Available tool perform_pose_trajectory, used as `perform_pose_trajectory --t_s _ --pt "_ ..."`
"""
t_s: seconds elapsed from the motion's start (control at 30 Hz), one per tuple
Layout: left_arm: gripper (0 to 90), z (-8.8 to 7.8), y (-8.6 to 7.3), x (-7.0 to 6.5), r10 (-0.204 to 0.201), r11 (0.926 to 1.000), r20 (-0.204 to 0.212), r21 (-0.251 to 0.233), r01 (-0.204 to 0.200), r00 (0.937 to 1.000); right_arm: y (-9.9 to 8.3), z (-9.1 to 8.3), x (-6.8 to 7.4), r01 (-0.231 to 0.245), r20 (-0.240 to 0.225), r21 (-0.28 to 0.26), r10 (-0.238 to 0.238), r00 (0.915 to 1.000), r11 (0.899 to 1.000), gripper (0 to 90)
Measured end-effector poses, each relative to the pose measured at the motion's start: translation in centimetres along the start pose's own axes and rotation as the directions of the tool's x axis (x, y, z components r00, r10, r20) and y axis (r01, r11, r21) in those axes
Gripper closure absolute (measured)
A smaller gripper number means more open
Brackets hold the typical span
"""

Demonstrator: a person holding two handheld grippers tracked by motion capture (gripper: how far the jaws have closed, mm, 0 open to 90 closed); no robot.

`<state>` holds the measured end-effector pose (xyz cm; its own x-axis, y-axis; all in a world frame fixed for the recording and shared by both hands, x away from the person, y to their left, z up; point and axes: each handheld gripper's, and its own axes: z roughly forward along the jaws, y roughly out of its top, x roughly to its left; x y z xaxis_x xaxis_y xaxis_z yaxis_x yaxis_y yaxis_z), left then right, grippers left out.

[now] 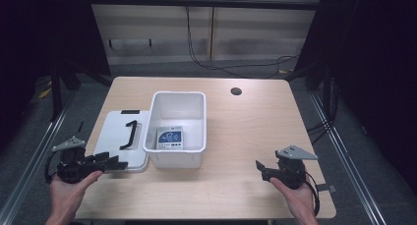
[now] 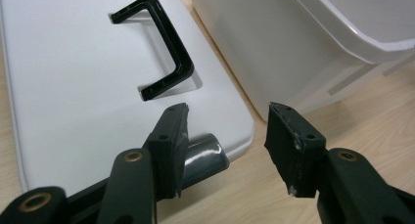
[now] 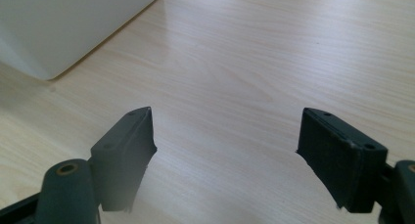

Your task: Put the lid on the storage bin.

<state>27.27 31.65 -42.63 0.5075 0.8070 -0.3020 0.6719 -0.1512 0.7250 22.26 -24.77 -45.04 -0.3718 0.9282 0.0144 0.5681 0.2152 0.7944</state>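
1. While the left gripper [image 1: 110,162] hovers at the near right corner of the flat white plastic lid [image 1: 110,136], its jaws stand apart with nothing between them.
2. That lid, with its black loop handle [image 2: 164,48], lies flat on the pale wooden surface [image 1: 246,131], just left of the white rectangular plastic bin [image 1: 178,158].
3. A blue and white packet [image 1: 170,137] lies on the floor of the bin.
4. Well apart to the right, the right gripper [image 1: 259,167] sits near the front edge, jaws wide and empty over bare wood.
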Motion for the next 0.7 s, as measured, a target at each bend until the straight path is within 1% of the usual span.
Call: perform_pose_trajectory --t_s 0.07,0.1,0.13,0.17,0.23,0.3,0.33,0.37,0.4,0.43,0.47,0.5,0.53,0.57,0.6,0.63,0.67,0.7 --pt "56.0 0.1 0.0 -0.1 0.011 0.9999 0.000 0.010 -0.011 0.9999 0.1 0.0 0.1 -0.003 -0.008 0.000 0.003 1.0000 1.000 21.0" --pt "56.4 0.1 0.0 -0.2 0.005 1.0000 0.006 0.006 -0.005 1.0000 0.1 -0.1 0.1 -0.006 -0.005 -0.006 0.006 1.0000 1.000 21.4" --pt "56.4 0.0 0.0 -0.2 -0.003 1.0000 0.017 -0.007 0.003 0.9999 0.1 -0.2 0.1 -0.009 -0.008 -0.011 0.009 0.9999 1.000 21.4" --pt "55.9 -0.1 0.0 -0.2 0.003 0.9999 0.027 -0.010 -0.003 0.9996 0.1 -0.2 0.1 -0.011 -0.014 -0.014 0.011 0.9998 1.000 21.4" --pt "55.8 -0.2 0.1 -0.3 0.003 0.9999 0.006 -0.015 -0.003 1.0000 0.1 -0.4 0.2 -0.022 -0.017 -0.014 0.022 0.9996 1.000 21.6" --pt "55.7 -0.3 0.2 -0.2 0.003 0.9996 0.024 -0.028 -0.003 0.9997 0.1 -0.4 0.3 -0.026 -0.026 -0.014 0.025 0.9993 1.000 21.7" --pt "54.2 -0.4 0.3 -0.2 0.021 0.9991 0.011 -0.037 -0.021 0.9997 0.1 -0.4 0.3 -0.022 -0.031 -0.015 0.021 0.9993 1.000 21.7" --pt "54.7 -0.4 0.4 -0.3 0.037 0.9984 -0.018 -0.043 -0.038 0.9992 0.1 -0.4 0.4 -0.021 -0.036 -0.013 0.020 0.9991 1.000 21.7" --pt "55.2 -0.5 0.6 -0.3 0.055 0.9982 -0.029 -0.025 -0.055 0.9981 0.1 -0.3 0.5 -0.017 -0.039 -0.011 0.016 0.9991 1.000 21.7" --pt "54.9 -0.4 0.8 -0.4 0.056 0.9983 -0.021 -0.016 -0.056 0.9982 0.2 -0.3 0.6 -0.016 -0.044 -0.011 0.016 0.9989 1.000 21.7" --pt "54.6 -0.4 0.9 -0.5 0.052 0.9986 -0.032 -0.010 -0.052 0.9981 0.2 -0.3 0.7 -0.017 -0.048 -0.011 0.017 0.9987 1.000 21.5" --pt "54.5 -0.3 1.0 -0.6 0.063 0.9980 -0.035 0.008 -0.063 0.9974 0.2 -0.3 0.7 -0.014 -0.056 -0.011 0.013 0.9984 1.000 21.3" --pt "54.4 -0.1 1.1 -0.7 0.059 0.9979 -0.032 0.029 -0.058 0.9977 0.2 -0.3 0.8 -0.012 -0.061 -0.005 0.012 0.9981 1.000 21.2" --pt "52.7 -0.1 1.1 -0.7 0.059 0.9979 -0.032 0.029 -0.058 0.9977 0.2 -0.2 0.9 -0.007 -0.066 0.001 0.007 0.9978 1.000 21.2" --pt "50.1 0.1 1.4 -0.7 0.034 0.9975 -0.034 0.062 -0.032 0.9988 0.2 -0.2 1.0 -0.005 -0.064 0.004 0.005 0.9980 1.000 21.2" --pt "50.1 0.1 1.4 -0.7 0.034 0.9975 -0.034 0.062 -0.032 0.9988 0.2 -0.2 1.0 -0.005 -0.064 0.004 0.005 0.9980 1.000 21.2" --pt "50.8 0.2 1.7 -0.8 0.023 0.9958 -0.018 0.089 -0.022 0.9996 0.2 -0.2 1.1 0.002 -0.071 0.006 -0.001 0.9975 1.000 21.3" --pt "51.0 0.3 1.8 -0.9 0.025 0.9950 -0.032 0.098 -0.022 0.9992 0.2 -0.2 1.1 0.003 -0.073 0.004 -0.003 0.9973 1.000 21.4"
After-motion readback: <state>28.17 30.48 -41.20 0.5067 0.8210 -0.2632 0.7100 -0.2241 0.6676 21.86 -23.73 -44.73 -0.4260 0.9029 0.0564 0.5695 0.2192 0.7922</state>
